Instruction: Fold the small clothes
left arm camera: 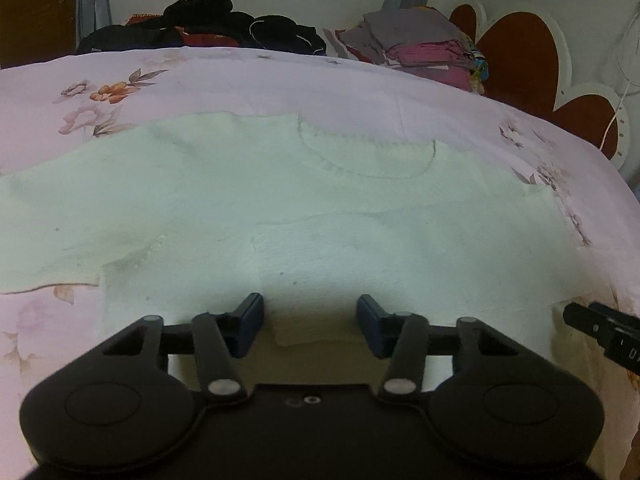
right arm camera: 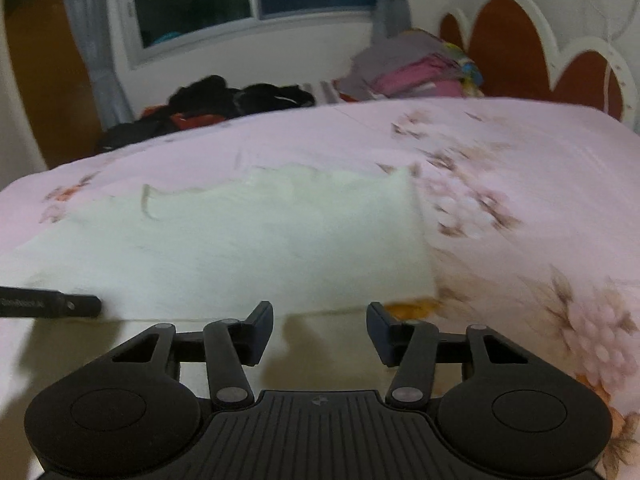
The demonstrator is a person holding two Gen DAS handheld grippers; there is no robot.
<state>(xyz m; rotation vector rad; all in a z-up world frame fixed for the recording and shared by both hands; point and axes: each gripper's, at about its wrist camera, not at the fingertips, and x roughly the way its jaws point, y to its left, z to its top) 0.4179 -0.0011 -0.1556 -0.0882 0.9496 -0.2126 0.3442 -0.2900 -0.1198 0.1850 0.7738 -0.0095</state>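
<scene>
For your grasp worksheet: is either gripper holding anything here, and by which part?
Nothing is held. The left gripper and right gripper stand open over the near edge of the pale cream knitted garment.

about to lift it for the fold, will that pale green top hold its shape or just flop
The pale green top will probably flop: it lies thin and flat, following the floral bedsheet. It looks light, so a pinched edge should lift easily. A push would likely bunch it, as its creases suggest.

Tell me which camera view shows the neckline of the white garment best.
The left wrist view: the white garment lies spread out there with its curved neckline sharply outlined. The right wrist view is motion-blurred and shows only a faint curve of that neckline near the garment's far left edge.
</scene>
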